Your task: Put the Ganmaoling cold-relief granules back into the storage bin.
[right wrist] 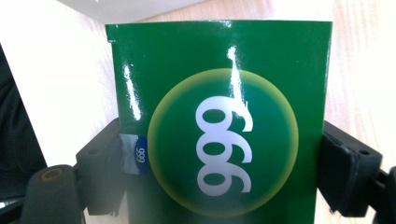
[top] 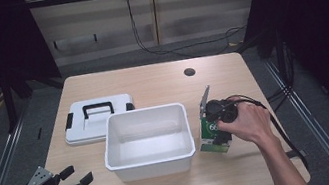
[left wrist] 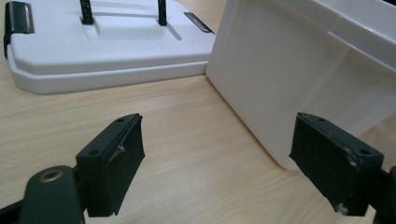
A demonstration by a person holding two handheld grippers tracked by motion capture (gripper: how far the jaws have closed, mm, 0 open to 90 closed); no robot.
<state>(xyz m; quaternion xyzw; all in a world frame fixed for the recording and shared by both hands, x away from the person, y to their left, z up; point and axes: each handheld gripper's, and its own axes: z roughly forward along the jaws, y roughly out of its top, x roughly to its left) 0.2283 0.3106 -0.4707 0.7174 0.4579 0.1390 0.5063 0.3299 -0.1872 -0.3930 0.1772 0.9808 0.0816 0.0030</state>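
While the right gripper [right wrist: 219,186] clamps it, the green box [right wrist: 219,93] lies flat, lengthwise along the fingers.

Bright overhead light on the tabletop [top: 150,82], darkness around it; white glare streaks on the glossy green box [right wrist: 219,116]; blurred near jaws.

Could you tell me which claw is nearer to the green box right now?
The right claw: its jaws sit on either side of the green box, beside the white bin. The left claw is open, across the bin, near the table's front left corner.
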